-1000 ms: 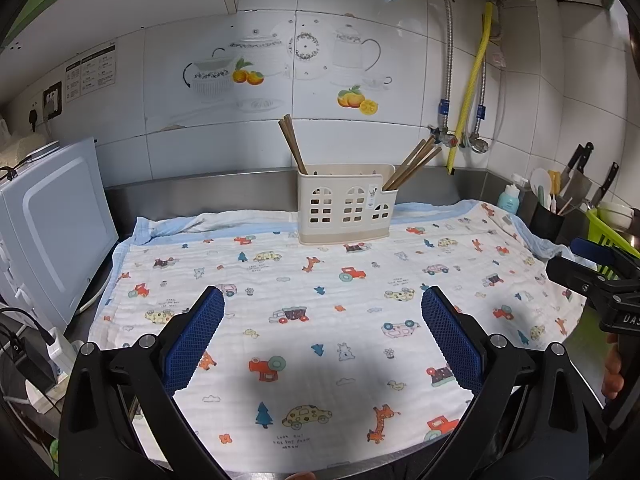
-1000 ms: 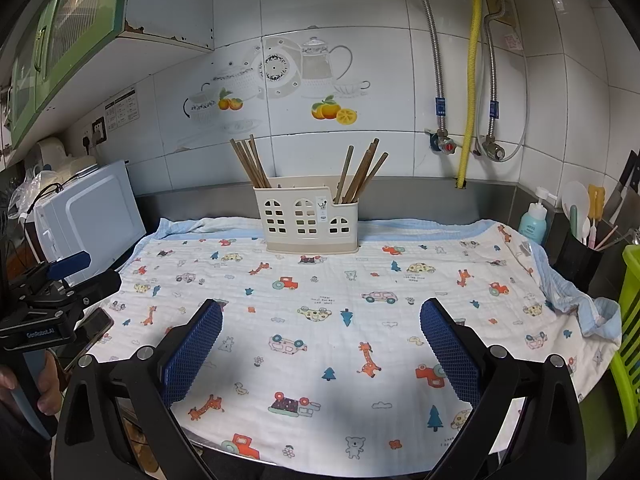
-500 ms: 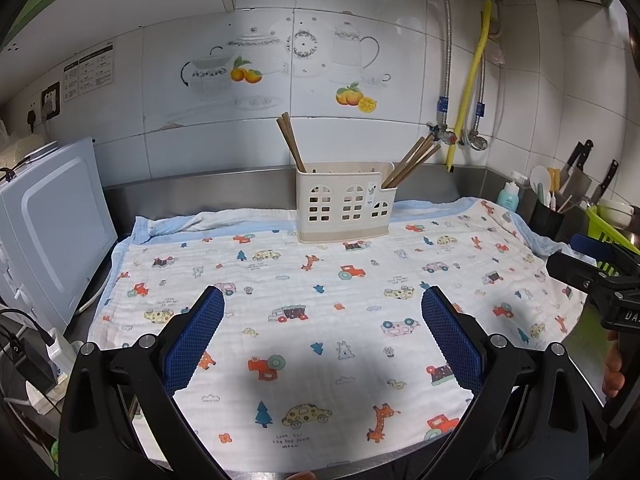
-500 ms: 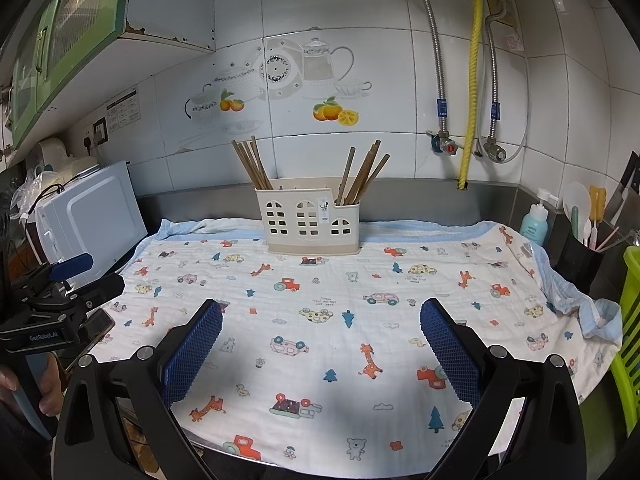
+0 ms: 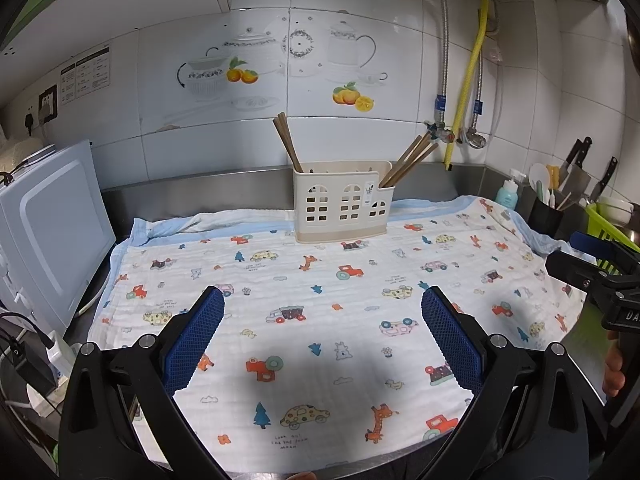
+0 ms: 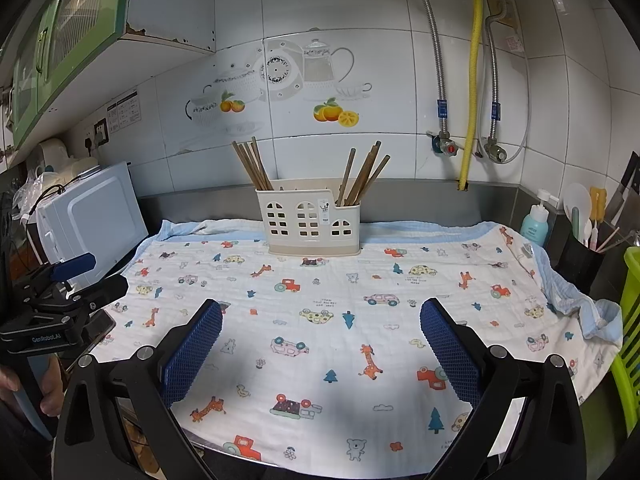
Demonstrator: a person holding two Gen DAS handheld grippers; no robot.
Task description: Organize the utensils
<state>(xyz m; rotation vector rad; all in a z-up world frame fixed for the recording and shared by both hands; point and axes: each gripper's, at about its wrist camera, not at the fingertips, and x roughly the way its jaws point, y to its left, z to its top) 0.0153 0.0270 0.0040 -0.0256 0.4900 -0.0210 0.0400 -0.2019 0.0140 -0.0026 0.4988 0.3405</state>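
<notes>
A cream utensil holder [image 5: 342, 206] [image 6: 308, 222] stands at the back of a patterned cloth [image 5: 320, 312] [image 6: 340, 320]. Brown chopsticks lean out of its left compartment [image 5: 286, 144] [image 6: 252, 166] and its right compartment [image 5: 408, 160] [image 6: 362, 174]. My left gripper [image 5: 322, 308] is open above the cloth's near part, well short of the holder, with nothing between its blue pads. My right gripper [image 6: 320, 316] is likewise open and empty. In each view the other gripper shows at the edge, held by a hand [image 5: 614, 368] [image 6: 24, 388].
A white microwave [image 5: 48, 236] [image 6: 92, 216] stands at the left. At the right are a blue bottle [image 6: 536, 224], a black tub of utensils [image 6: 580, 252], knives [image 5: 576, 160] and a green rack [image 6: 632, 320]. Pipes and a yellow hose [image 6: 472, 80] run down the tiled wall.
The left wrist view has shifted a little, so the holder sits slightly higher and further left. Both grippers stay open and nothing on the cloth has moved.
</notes>
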